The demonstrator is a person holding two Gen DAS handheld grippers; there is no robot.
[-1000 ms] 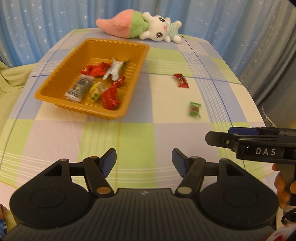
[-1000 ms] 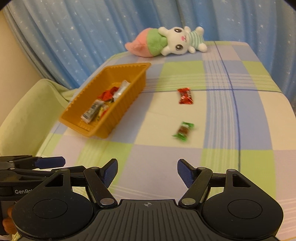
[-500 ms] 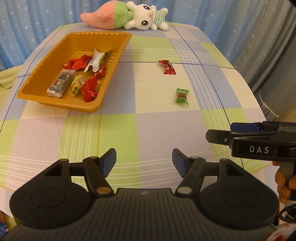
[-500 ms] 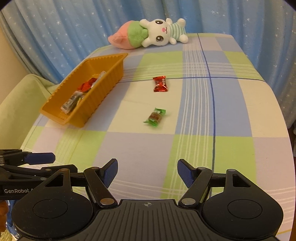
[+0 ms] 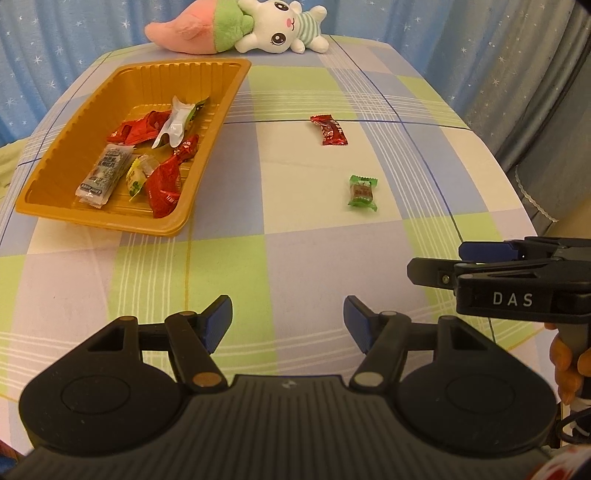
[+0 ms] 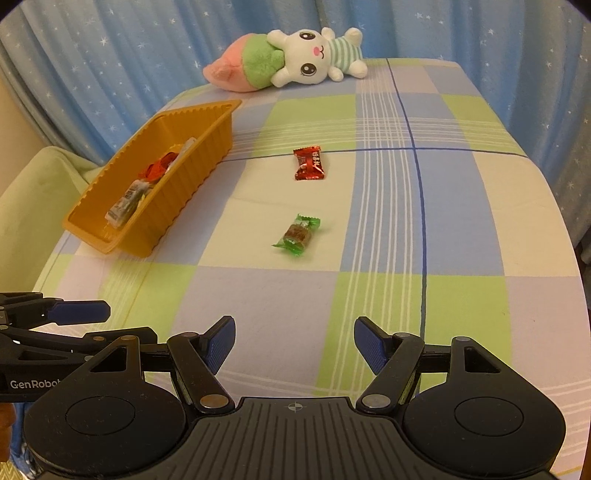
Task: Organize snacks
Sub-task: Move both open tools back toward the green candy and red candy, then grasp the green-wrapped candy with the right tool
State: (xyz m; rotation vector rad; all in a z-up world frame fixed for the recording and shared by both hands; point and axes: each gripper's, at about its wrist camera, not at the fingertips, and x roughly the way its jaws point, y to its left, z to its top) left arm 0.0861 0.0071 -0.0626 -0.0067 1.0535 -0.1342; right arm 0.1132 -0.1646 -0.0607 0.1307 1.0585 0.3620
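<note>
An orange tray (image 5: 221, 110) (image 6: 192, 177) stands on the left of the checked tablecloth and holds several wrapped snacks. Two snacks lie loose on the cloth to its right: a red-wrapped candy (image 5: 329, 130) (image 6: 308, 163) and, nearer me, a green-wrapped candy (image 5: 362, 192) (image 6: 297, 235). My left gripper (image 5: 287, 323) hovers open over the near part of the table with nothing between its fingers. My right gripper (image 6: 294, 343) is open too and holds nothing; from the left wrist it shows side-on at the right edge (image 5: 436, 264). Both candies lie well ahead of the fingertips.
A plush rabbit with a pink and green tail (image 5: 255, 31) (image 6: 295, 61) lies at the table's far edge. Blue starred curtains hang behind. A pale green cushion (image 6: 33, 192) sits left of the table. The table drops off at right.
Both grippers have sunk a little and tilted further down, so the tray and the candies sit higher and nearer in view. Jaws unchanged.
</note>
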